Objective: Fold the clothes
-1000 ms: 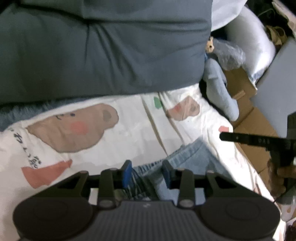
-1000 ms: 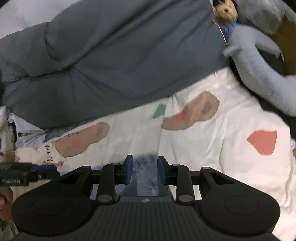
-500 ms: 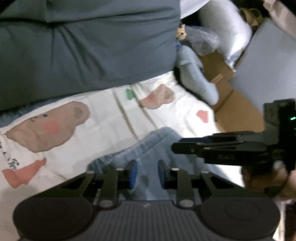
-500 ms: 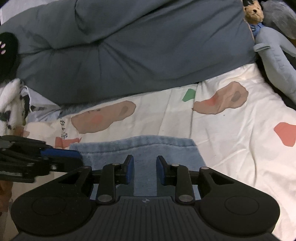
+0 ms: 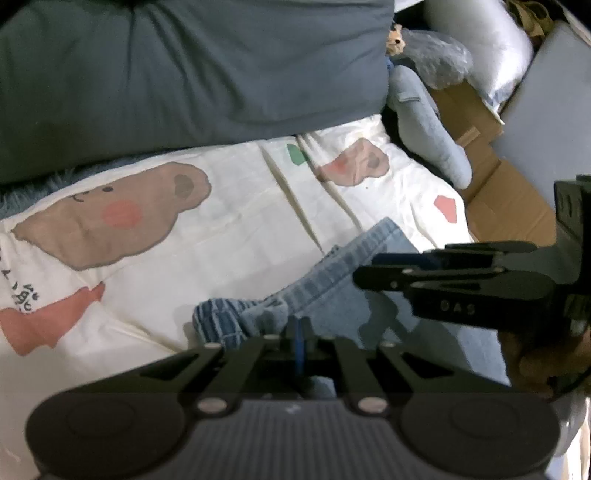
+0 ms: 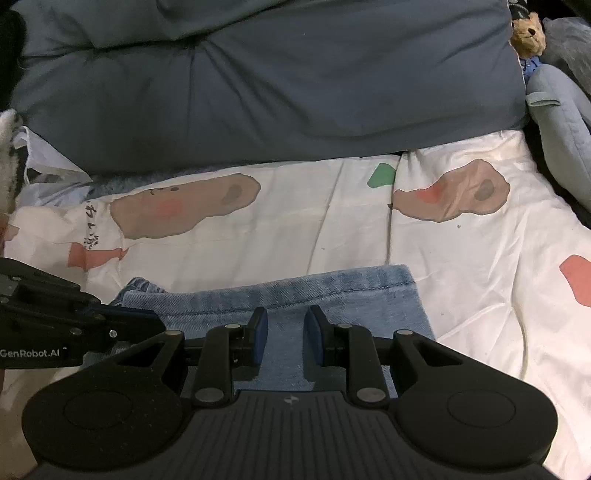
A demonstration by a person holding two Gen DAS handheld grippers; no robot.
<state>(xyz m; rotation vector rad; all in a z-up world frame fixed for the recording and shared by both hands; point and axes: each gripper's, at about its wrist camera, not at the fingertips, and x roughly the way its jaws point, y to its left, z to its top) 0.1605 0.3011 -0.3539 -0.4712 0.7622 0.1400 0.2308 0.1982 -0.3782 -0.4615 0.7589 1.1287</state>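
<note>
Item one: my left gripper point(image 5: 298, 334), jaws pressed together, blue pads meeting on a bunched fold at the near corner of the denim garment point(image 5: 332, 273). I cannot see how much cloth lies between the pads.

Item two: my right gripper point(image 6: 285, 334), jaws spread, hovering above the denim with bare cloth showing between the pads. In the left wrist view it enters from the right, a hand point(image 5: 546, 354) wrapped around its grip.

Item three: the denim garment, light blue, lying on the bed sheet point(image 6: 332, 229). Its stitched hem runs across the right wrist view; the left end is rumpled beside my left gripper, the right corner flat.

Item four: the bed sheet, white, printed with brown bear faces, red shapes and a green patch, creased down the middle.

Item five: a dark grey duvet point(image 6: 277, 81), heaped along the far edge of the sheet.

Item six: a grey-blue plush toy point(image 5: 424, 125) at the sheet's right edge, a small brown teddy point(image 6: 528, 31) above it.

Item seven: cardboard point(image 5: 502, 192) beyond the bed, right side.
</note>
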